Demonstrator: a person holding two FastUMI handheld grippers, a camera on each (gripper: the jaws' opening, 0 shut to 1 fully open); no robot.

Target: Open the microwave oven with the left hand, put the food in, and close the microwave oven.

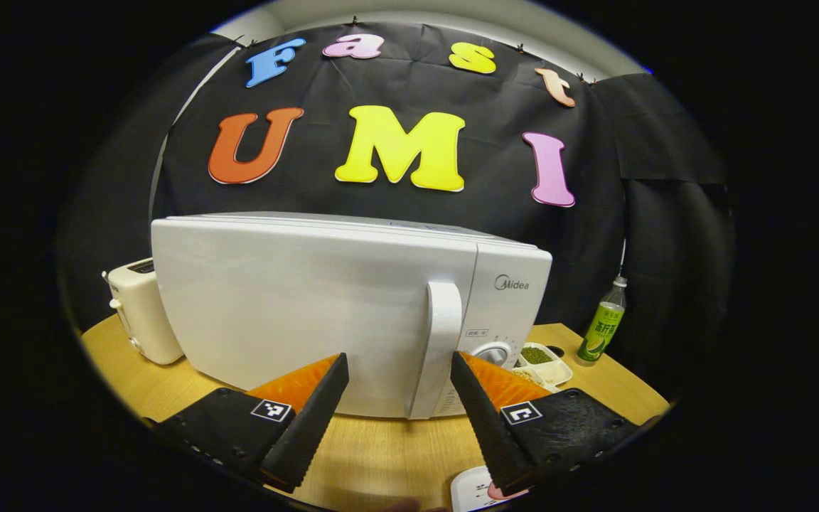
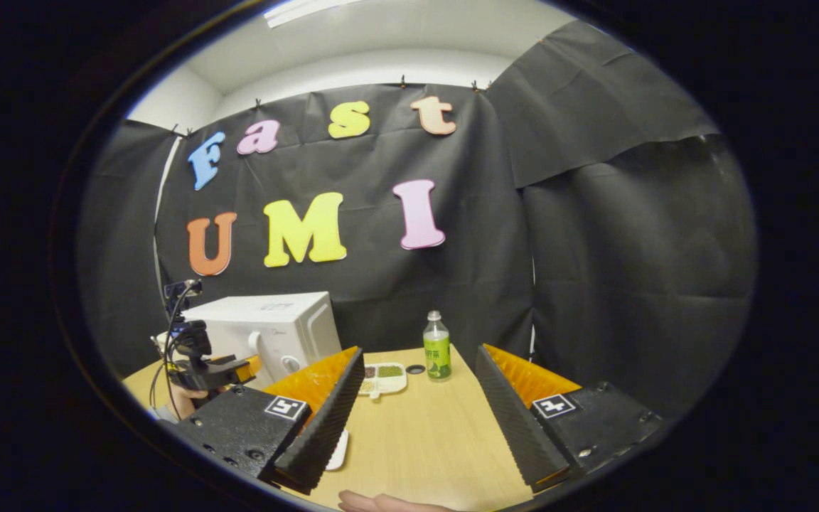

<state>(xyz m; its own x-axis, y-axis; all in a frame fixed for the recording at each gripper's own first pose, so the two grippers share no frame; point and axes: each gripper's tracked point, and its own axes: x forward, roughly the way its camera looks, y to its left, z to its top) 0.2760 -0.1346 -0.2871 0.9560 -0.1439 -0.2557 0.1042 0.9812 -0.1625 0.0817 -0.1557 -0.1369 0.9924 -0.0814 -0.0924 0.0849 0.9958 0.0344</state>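
Note:
The white microwave (image 1: 324,306) stands on the wooden table with its door closed; its upright handle (image 1: 443,341) is on the door's right side. My left gripper (image 1: 399,363) is open just in front of the door, the handle near its right finger, not touching. A white divided tray (image 1: 543,364) with green beans sits right of the microwave. In the right gripper view, my right gripper (image 2: 418,353) is open over the table, holding nothing. The microwave (image 2: 267,328) is at the left there, with the left gripper (image 2: 242,370) before it and the tray (image 2: 381,377) beside it.
A cream toaster (image 1: 141,309) stands left of the microwave. A green-labelled bottle (image 1: 603,326) stands at the right, also seen as the bottle (image 2: 436,348) behind the tray. A small white dish (image 1: 472,491) lies near the table's front edge. A hand (image 2: 388,503) shows at the bottom.

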